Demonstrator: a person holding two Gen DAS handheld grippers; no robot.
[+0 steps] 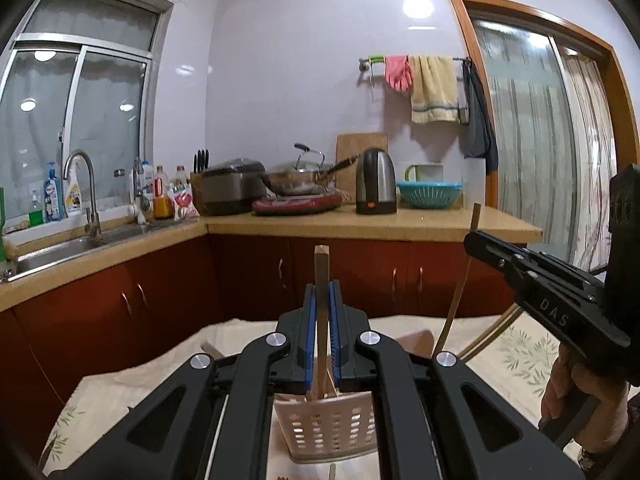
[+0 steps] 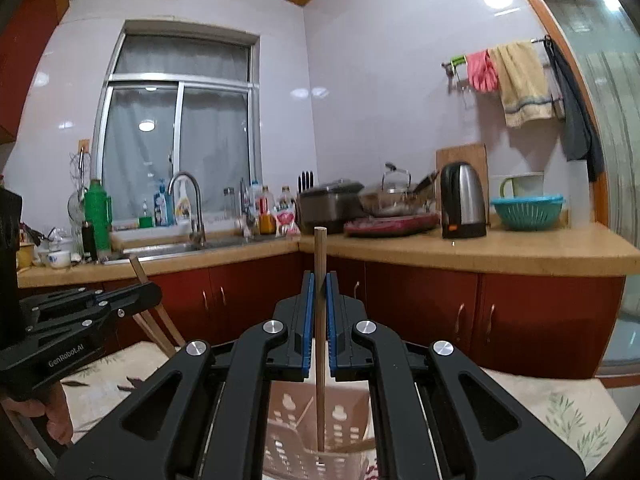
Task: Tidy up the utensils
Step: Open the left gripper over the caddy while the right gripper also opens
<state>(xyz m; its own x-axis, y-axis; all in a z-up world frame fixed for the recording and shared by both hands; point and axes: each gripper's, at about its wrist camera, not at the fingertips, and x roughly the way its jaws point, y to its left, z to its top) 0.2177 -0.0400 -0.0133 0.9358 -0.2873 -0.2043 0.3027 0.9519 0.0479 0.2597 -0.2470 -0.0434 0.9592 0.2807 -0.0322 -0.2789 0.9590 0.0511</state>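
My left gripper (image 1: 321,296) is shut on a flat wooden utensil (image 1: 321,268) that stands upright, its lower end inside a beige perforated utensil holder (image 1: 328,428) on the table below. My right gripper (image 2: 319,292) is shut on a thin wooden chopstick (image 2: 319,252), held upright with its lower end in the same holder (image 2: 316,452). The right gripper also shows at the right of the left wrist view (image 1: 476,240), gripping its chopstick (image 1: 460,292). The left gripper shows at the left of the right wrist view (image 2: 154,292) with wooden sticks (image 2: 156,320).
The holder stands on a table with a leaf-patterned cloth (image 1: 520,352). Behind is an L-shaped counter (image 1: 360,224) with red cabinets, a sink (image 1: 60,248), bottles, rice cooker, wok, kettle (image 1: 376,180) and teal colander (image 1: 430,194). A glass door (image 1: 540,140) is at right.
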